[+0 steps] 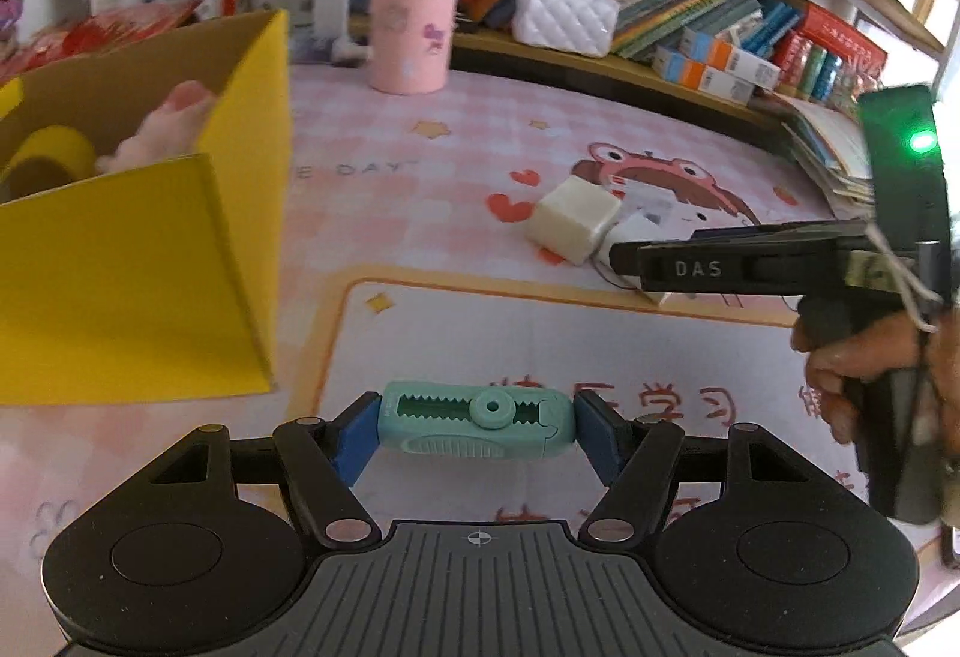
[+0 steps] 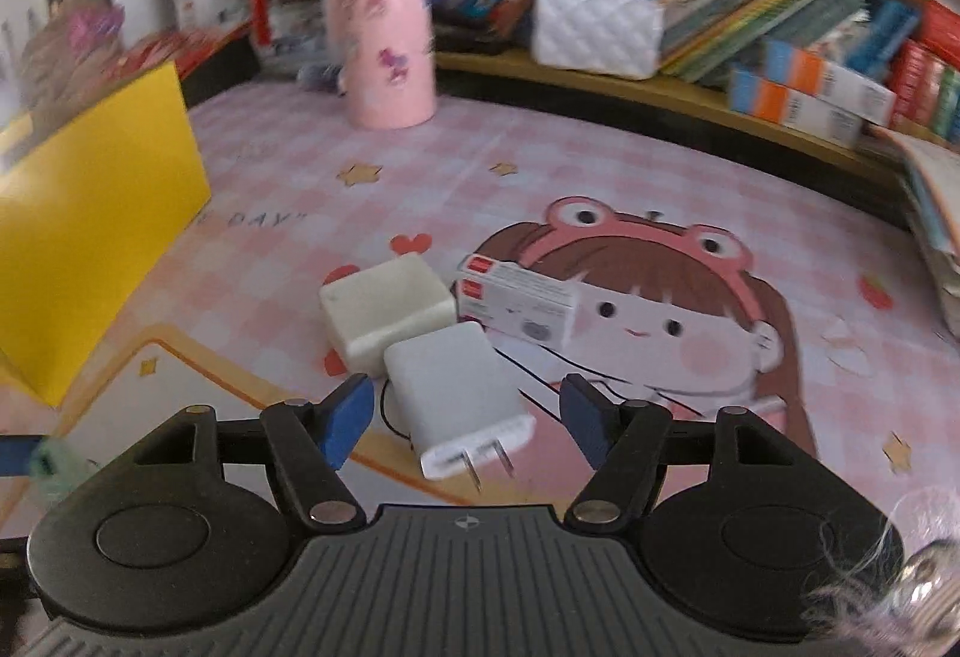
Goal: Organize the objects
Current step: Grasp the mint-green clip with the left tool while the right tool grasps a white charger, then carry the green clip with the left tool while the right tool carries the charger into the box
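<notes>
- we see the left gripper (image 1: 478, 426) with its fingers clamped on the ends of a mint green eraser case (image 1: 477, 420), lifted above the counter (image 1: 630, 351).
- the right gripper (image 2: 462, 420) has its fingers apart around a white charger (image 2: 459, 393); they do not touch it.
- the charger lies on the counter, touching a cream block (image 2: 387, 314) and just beside a small printed box (image 2: 517, 304).
- the yellow box (image 1: 138, 261) is cut off at the left; inside it we make out only a blurred pink thing (image 1: 165, 126).
- the hand (image 1: 864, 363) on the right gripper is partly cut off.
</notes>
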Motion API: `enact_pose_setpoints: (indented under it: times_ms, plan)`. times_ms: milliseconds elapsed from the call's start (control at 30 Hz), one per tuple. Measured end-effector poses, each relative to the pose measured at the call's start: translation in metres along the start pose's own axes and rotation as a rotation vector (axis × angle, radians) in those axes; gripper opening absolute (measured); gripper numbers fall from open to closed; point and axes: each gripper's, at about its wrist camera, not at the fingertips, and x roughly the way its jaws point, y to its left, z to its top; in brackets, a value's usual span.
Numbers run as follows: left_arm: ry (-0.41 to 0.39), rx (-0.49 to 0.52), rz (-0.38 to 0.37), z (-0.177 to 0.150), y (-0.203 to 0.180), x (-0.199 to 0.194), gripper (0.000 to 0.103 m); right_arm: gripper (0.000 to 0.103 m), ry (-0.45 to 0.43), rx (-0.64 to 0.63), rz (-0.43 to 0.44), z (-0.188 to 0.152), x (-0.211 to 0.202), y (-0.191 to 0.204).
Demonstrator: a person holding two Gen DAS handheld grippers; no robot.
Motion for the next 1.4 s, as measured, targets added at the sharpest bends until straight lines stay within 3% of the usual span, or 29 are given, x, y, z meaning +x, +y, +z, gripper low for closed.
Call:
enact_pose_setpoints:
  times_ms: [67,167,333,733,1400]
  plan:
    - [-0.013,-0.01,0.009,-0.002,0.003,-0.007,0.069,0.05,0.026,-0.009,0.001,-0.001,0.006,-0.001]
    - [-0.03,-0.025,0.013,-0.003,0.006,-0.015,0.069,0.046,0.024,-0.029,-0.004,-0.006,0.004,0.002]
    - [-0.063,-0.037,0.008,-0.003,0.007,-0.024,0.069,0.045,0.009,-0.015,-0.019,-0.012,-0.016,0.01]
    - [-0.112,-0.098,-0.01,-0.015,0.03,-0.051,0.069,0.046,0.016,0.212,0.012,-0.028,-0.094,0.059]
    - [-0.167,-0.127,0.106,-0.061,0.118,-0.129,0.069,0.046,0.053,0.094,0.08,-0.054,-0.124,0.202]
